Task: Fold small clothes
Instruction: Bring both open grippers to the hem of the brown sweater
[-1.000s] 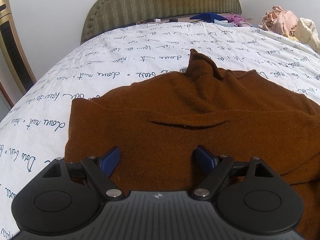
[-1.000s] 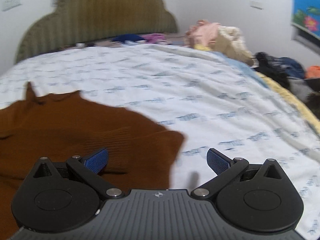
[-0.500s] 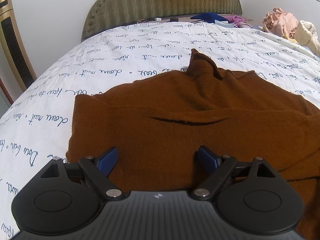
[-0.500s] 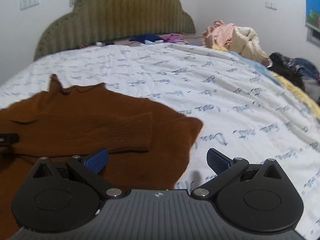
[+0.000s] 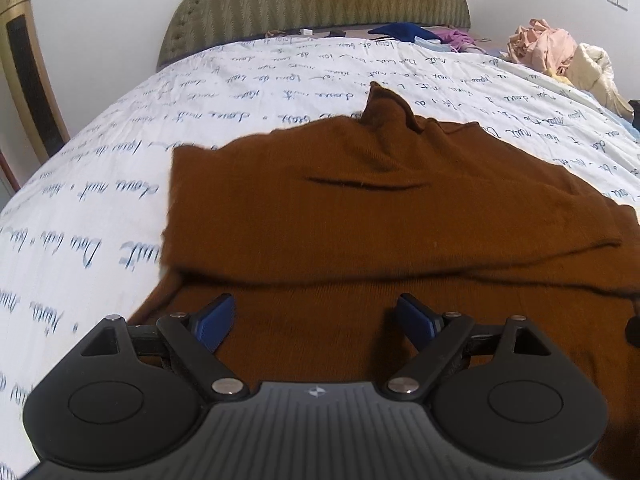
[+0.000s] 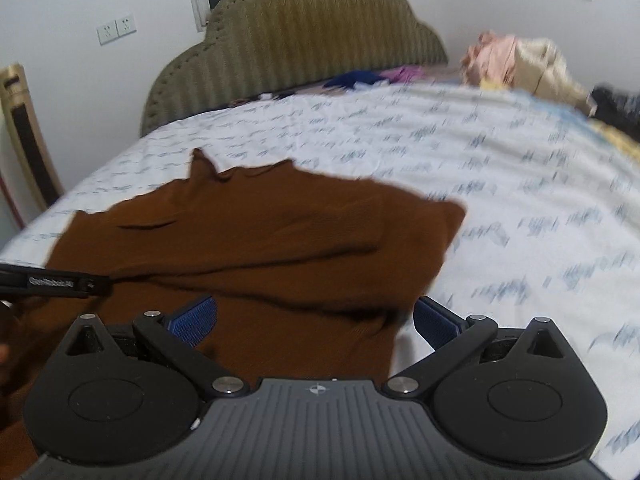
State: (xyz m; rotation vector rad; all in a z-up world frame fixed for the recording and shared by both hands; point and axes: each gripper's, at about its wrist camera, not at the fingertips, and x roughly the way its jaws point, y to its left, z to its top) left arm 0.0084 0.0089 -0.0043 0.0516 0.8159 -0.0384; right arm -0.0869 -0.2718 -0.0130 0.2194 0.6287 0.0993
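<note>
A brown knit sweater (image 5: 380, 208) lies flat on the bed with its high collar (image 5: 386, 108) pointing at the headboard and both sleeves folded across the body. My left gripper (image 5: 316, 320) is open and empty, low over the sweater's near left part. My right gripper (image 6: 316, 318) is open and empty over the sweater's (image 6: 260, 240) near right edge. The tip of the left gripper's finger shows at the left of the right wrist view (image 6: 56, 282).
The bed carries a white sheet with blue script (image 5: 240, 92). A green padded headboard (image 5: 316, 4) stands behind. Piled clothes (image 5: 560, 52) lie at the far right, more clothes (image 5: 404, 32) by the headboard. A gold stand (image 5: 28, 72) is at the left wall.
Both grippers have drawn back toward me along the sweater. The right gripper has swung left, from the sheet to the sweater's right edge. Both stay open.
</note>
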